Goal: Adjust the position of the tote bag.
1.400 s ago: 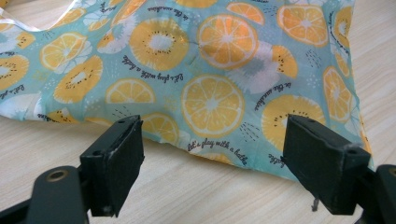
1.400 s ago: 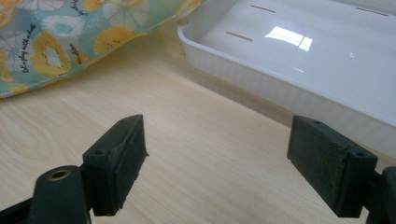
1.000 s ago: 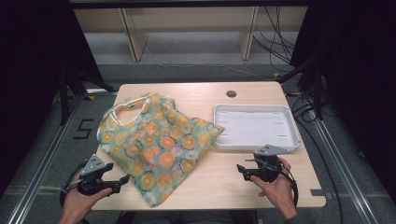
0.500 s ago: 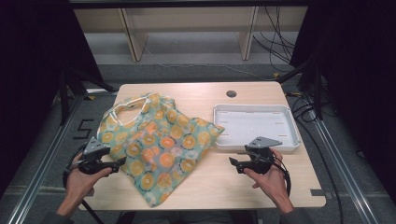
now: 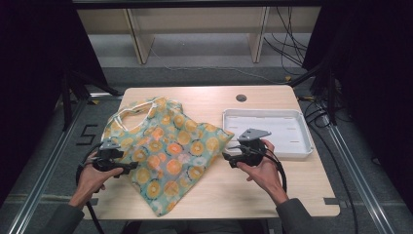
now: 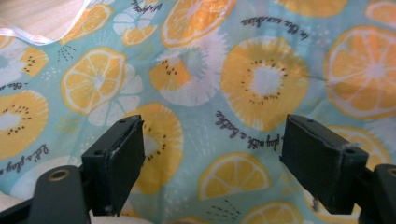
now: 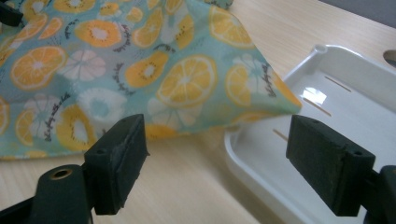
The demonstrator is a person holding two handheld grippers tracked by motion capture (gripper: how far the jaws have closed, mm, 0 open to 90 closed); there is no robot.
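A light blue fabric bag (image 5: pixel 165 151) printed with orange slices lies spread flat on the wooden table (image 5: pixel 272 190), its white-edged handles at the far left. My left gripper (image 5: pixel 127 167) hovers at the bag's left edge, open, and in the left gripper view its fingers (image 6: pixel 116 161) stand wide apart just above the printed cloth (image 6: pixel 243 84). Right of the bag, my right gripper (image 5: pixel 229 157) is open near the bag's right corner (image 7: pixel 280 100), which overlaps the rim of a white tray (image 7: pixel 336 107).
The white tray (image 5: pixel 302 146) sits at the table's right side with nothing in it. A round cable hole (image 5: pixel 241 98) lies near the far edge. Bare wood extends along the near right. Black frames and cables surround the table.
Both hands have moved forward from the near edge toward the bag. The left gripper now reaches over the bag's left edge; the right one has neared its right corner.
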